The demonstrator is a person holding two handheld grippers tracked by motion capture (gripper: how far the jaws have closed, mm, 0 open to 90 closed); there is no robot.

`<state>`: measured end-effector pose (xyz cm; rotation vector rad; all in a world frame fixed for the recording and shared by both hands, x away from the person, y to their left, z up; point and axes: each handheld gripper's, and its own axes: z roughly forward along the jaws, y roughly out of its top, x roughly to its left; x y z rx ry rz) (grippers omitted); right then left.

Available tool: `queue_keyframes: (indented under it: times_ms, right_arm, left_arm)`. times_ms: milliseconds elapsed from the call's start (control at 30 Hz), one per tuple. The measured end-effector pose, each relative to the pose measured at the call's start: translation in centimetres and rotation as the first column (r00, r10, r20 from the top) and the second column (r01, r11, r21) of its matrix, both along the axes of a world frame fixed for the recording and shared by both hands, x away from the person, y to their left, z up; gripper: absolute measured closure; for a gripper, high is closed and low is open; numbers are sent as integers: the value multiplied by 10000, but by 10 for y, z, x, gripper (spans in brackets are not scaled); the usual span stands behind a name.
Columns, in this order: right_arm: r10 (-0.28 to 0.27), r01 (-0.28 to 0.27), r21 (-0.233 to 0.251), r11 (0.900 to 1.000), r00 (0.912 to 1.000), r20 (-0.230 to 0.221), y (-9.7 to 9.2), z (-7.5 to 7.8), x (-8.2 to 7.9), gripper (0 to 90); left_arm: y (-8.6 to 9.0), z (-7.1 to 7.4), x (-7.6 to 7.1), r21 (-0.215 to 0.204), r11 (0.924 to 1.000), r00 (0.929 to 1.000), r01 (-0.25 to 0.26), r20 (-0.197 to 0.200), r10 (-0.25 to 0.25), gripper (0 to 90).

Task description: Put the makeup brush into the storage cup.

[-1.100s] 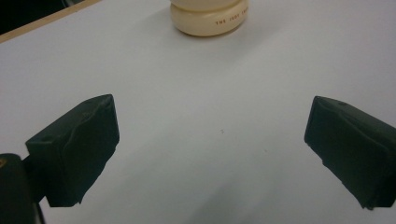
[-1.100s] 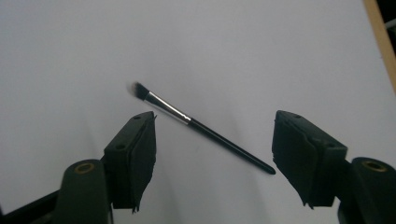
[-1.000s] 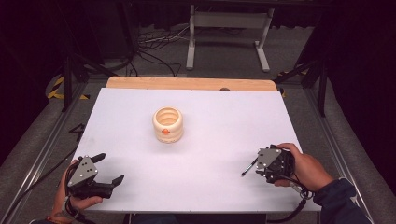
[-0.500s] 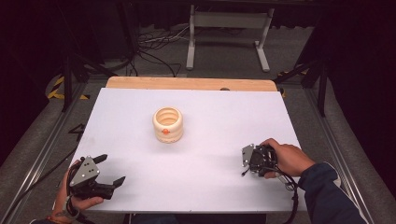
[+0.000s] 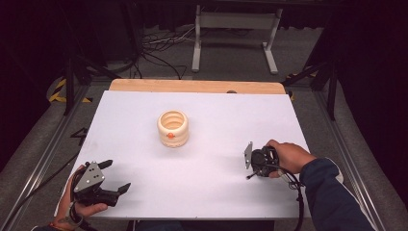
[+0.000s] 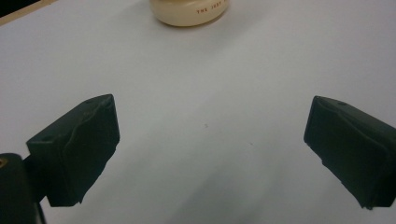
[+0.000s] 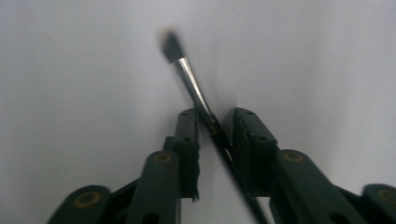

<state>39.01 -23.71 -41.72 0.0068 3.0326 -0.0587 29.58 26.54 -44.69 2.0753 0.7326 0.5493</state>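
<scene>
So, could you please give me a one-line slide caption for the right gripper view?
Right gripper with jaws closed on a slim brush, bristle tip pointing out over the white table.

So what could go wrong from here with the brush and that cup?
1. The right gripper pinches the thin brush askew between its jaws; it could twist or slip out.
2. The bristle tip points at the white table and could smear it if it's loaded.
3. The cup stands free mid-table; a nudge from the brush might tip it, with the left gripper open and far off.
</scene>
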Motion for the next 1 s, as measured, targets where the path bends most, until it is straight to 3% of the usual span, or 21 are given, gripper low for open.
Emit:
queue_keyframes:
  times_ms: [100, 233, 333, 467, 533, 633, 733, 900, 933, 967, 1000]
  right_arm:
    - [65, -67, -98, 9999, 9998, -176, 1, 0, -2, 842]
    - [-45, 46, 75, 10000, 9999, -126, -1, 0, -3, 845]
    - [-381, 376, 580, 9976, 9992, 80, -6, 2, -3, 846]
    - [-731, 652, 1677, 9837, 9965, 411, -15, 10, -5, 847]
    - [-803, 698, 1898, 9793, 9956, 480, -17, 12, -5, 847]
    - [-1074, 688, 3007, 9512, 9877, 1138, -24, 22, -11, 848]
    - [-1206, 472, 4234, 9047, 9815, 1484, -29, 32, -18, 849]
    - [-1937, 660, 5383, 8401, 9636, 1842, -40, 41, -25, 850]
    - [-1937, 660, 5383, 8401, 9636, 1842, -40, 41, -25, 850]
    - [-2134, 733, 5590, 8259, 9584, 1896, -42, 43, -26, 850]
    - [-2375, 778, 5992, 7968, 9522, 1921, -46, 45, -27, 850]
  left_arm:
    - [0, 0, 0, 8, 10000, 10000, -1, -28, 1, 41]
    - [1, 0, 0, -26, 10000, 10000, -42, -24, 42, 41]
    - [1, 0, 0, -31, 10000, 10000, 7, -22, -7, 41]
    - [3, 0, 0, -97, 9999, 10000, -31, -11, 31, 41]
    - [3, 1, 0, -123, 9999, 10000, -81, -10, 81, 42]
    - [3, 1, 0, -63, 10000, 10000, -58, -1, 58, 42]
    - [3, 1, 0, -93, 9999, 10000, -56, 2, 56, 42]
    - [3, 1, 0, -111, 9999, 10000, -69, 27, 70, 42]
    - [3, 1, 0, -111, 9999, 10000, -69, 27, 70, 42]
    - [4, 2, 0, -117, 9999, 9999, -89, 55, 90, 42]
    - [4, 2, 0, -128, 9999, 9999, -86, 62, 86, 42]
